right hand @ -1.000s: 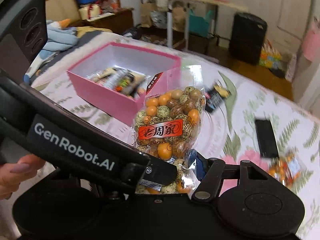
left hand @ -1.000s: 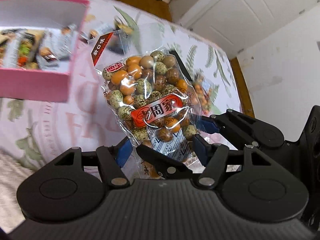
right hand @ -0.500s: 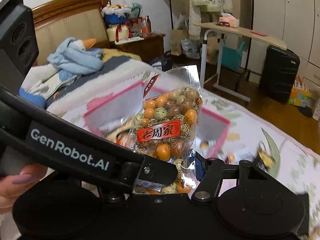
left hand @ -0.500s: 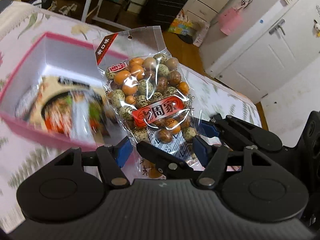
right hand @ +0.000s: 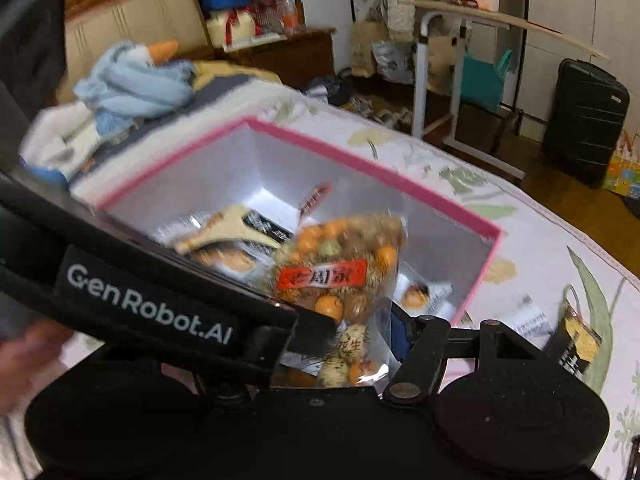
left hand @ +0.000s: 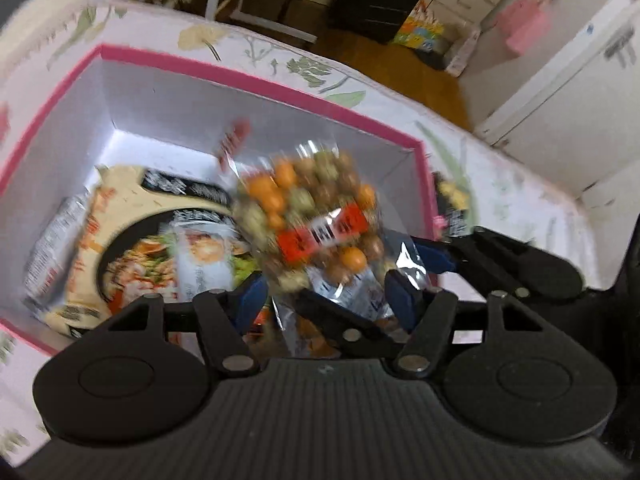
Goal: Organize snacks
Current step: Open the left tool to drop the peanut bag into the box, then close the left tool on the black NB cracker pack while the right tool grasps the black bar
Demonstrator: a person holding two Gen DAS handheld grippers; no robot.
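Note:
A clear bag of orange, green and brown coated nuts with a red label [left hand: 316, 216] [right hand: 340, 272] hangs upright over the open pink box [left hand: 260, 80] [right hand: 360, 156]. My left gripper [left hand: 326, 300] is shut on the bag's lower end, a blue pad on each side. My right gripper [right hand: 348, 344] grips the same lower end. Its blue pad [right hand: 400, 336] presses the foil, and its other finger is hidden behind the left gripper's black arm [right hand: 148, 304]. In the left wrist view one right finger [left hand: 340, 320] crosses in front of the bag. The picture is blurred.
The box holds a noodle packet [left hand: 140, 248] [right hand: 236, 224] and smaller packets. Loose snack packets [left hand: 452, 208] [right hand: 576, 340] lie on the floral bedspread [right hand: 540, 248] right of the box. A blue plush toy [right hand: 132, 80] lies at the back left; a black suitcase [right hand: 584, 120] stands beyond the bed.
Both grippers have carried the bag from over the bedspread to above the pink box, tilting further down. The box interior now fills the area behind the bag.

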